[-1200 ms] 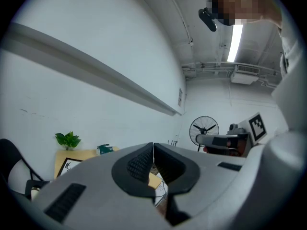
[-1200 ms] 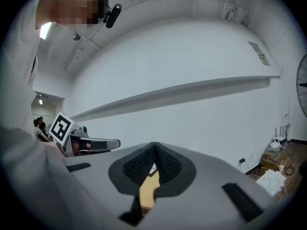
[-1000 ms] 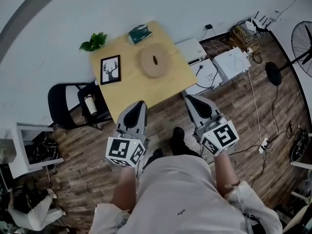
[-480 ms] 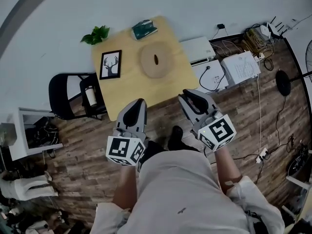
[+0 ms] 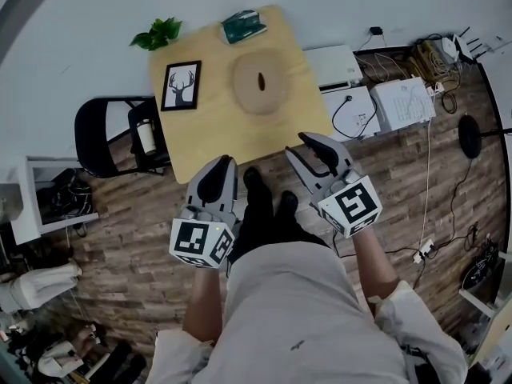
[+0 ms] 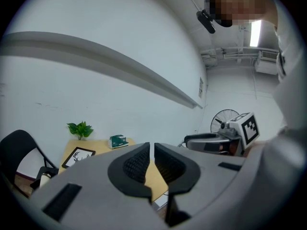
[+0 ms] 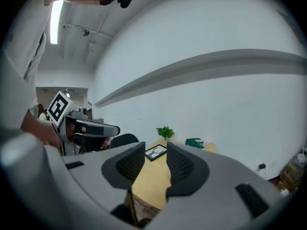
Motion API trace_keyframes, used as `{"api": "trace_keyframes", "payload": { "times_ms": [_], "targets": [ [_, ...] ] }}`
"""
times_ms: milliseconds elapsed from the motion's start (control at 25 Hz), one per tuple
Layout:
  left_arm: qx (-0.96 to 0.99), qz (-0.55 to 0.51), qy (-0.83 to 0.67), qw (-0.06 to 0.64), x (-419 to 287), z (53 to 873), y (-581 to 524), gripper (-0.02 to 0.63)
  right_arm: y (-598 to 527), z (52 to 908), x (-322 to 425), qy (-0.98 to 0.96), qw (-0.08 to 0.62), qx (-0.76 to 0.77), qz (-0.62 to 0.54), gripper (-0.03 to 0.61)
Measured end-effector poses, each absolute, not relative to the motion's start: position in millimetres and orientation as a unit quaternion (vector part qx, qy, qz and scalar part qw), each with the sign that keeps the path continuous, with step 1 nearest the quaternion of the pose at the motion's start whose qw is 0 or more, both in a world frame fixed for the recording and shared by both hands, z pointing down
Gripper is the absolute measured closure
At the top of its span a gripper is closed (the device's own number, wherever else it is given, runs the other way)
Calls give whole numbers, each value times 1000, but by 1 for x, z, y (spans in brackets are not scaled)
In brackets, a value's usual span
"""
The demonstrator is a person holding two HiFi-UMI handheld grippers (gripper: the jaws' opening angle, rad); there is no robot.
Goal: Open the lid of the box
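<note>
The box is a round wooden one with a slotted lid (image 5: 261, 82), lying shut on the light wooden table (image 5: 208, 146). Both grippers hang in the air short of the table's near edge, well away from the box. My left gripper (image 5: 221, 164) is shut with nothing in it; in the left gripper view its pads (image 6: 137, 163) almost touch and hide the box. My right gripper (image 5: 303, 146) has its jaws opening, and nothing is between them. In the right gripper view the gap between its fingers (image 7: 128, 163) shows bare table (image 7: 152, 175).
On the table are a framed deer picture (image 5: 182, 86), a small plant (image 5: 158, 34) and a green packet (image 5: 242, 26). A black chair (image 5: 102, 146) with a bottle stands at its left. White boxes (image 5: 352, 110), cables and a fan stand (image 5: 468, 126) lie on the floor at the right.
The person has stepped closer, so the table sits nearer to both grippers. The right gripper's jaws have parted from shut. The left gripper stays shut.
</note>
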State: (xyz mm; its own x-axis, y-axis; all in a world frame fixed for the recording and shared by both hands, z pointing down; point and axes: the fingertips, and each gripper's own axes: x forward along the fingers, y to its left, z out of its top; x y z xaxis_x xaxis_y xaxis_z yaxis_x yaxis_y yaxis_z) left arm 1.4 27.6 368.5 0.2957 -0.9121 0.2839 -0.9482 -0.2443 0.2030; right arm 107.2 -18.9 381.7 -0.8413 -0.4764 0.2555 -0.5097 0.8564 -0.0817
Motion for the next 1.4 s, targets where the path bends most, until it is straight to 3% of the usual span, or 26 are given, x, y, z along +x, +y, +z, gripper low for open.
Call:
{"api": "trace_keyframes", "payload": {
  "times_ms": [200, 480, 1400],
  "targets": [
    [790, 59, -586, 173, -17, 383, 12, 598, -34, 399, 87, -953, 152, 254, 60, 431],
    [799, 65, -571, 178, -45, 401, -22, 541, -62, 431, 55, -941, 221, 255, 30, 391],
    [835, 88, -499, 215, -111, 467, -107, 535, -135, 579, -22, -875, 423, 232, -44, 301]
  ]
}}
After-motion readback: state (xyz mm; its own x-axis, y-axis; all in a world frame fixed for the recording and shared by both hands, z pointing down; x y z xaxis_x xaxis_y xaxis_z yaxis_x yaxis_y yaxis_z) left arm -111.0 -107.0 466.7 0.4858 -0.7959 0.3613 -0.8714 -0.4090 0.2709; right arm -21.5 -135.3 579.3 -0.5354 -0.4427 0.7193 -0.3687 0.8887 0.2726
